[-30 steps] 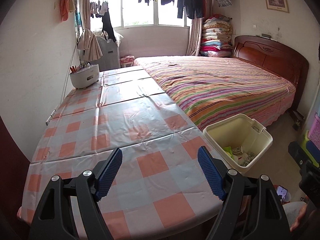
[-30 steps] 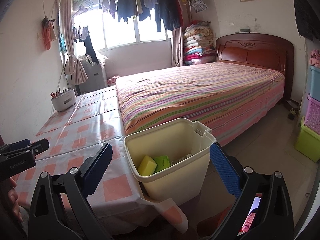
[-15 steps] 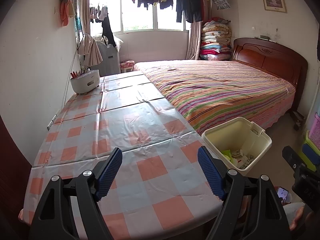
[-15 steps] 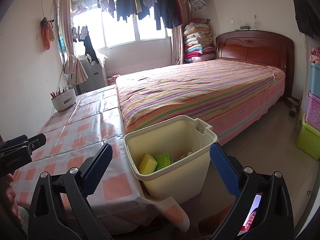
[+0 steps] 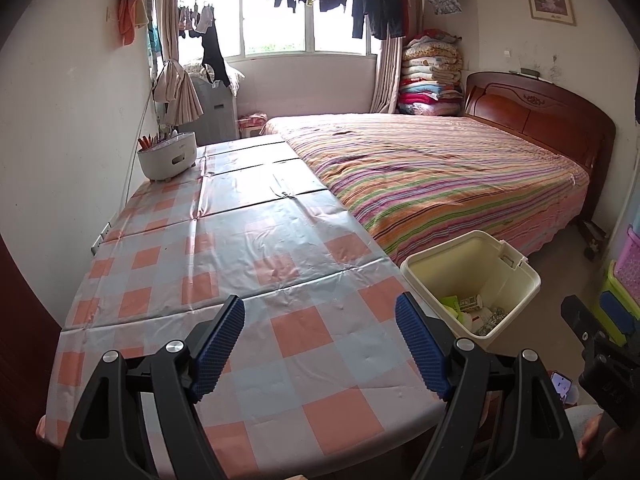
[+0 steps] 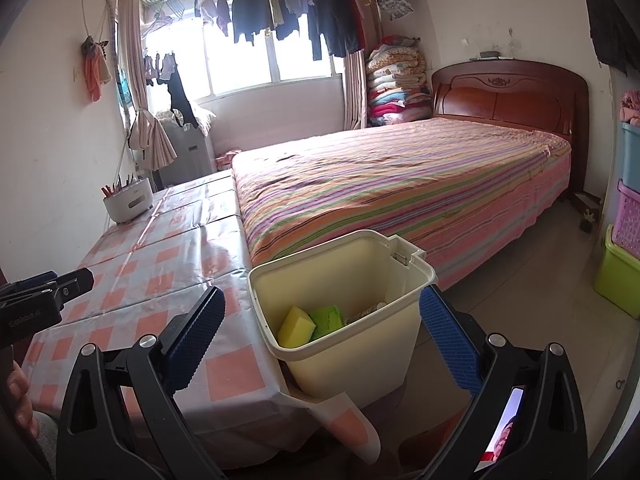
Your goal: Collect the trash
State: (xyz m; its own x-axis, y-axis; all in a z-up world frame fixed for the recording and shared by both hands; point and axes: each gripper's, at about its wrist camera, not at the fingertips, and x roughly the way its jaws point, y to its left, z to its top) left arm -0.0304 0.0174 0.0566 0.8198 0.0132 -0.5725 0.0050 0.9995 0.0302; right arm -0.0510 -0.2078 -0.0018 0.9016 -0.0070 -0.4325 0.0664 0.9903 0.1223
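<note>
A cream trash bin (image 5: pixel 516 276) stands at the table's right corner, beside the bed; it also shows in the right wrist view (image 6: pixel 360 344). It holds a yellow sponge (image 6: pixel 297 327), a green piece (image 6: pixel 328 317) and crumpled wrappers (image 5: pixel 478 312). My left gripper (image 5: pixel 320 346) is open and empty, held above the near end of the checked table (image 5: pixel 240 248). My right gripper (image 6: pixel 320 344) is open and empty, its jaws standing either side of the bin and nearer the camera. No loose trash shows on the table.
A white holder with pencils (image 5: pixel 167 156) stands at the table's far left. A striped bed (image 5: pixel 440 176) runs along the table's right side. Coloured storage boxes (image 6: pixel 622 268) stack at the right wall. A phone (image 6: pixel 502 434) lies low under my right gripper.
Both grippers have pulled back and risen slightly, so the views tilt up and the bin looks a little smaller. Both stay open and empty.
</note>
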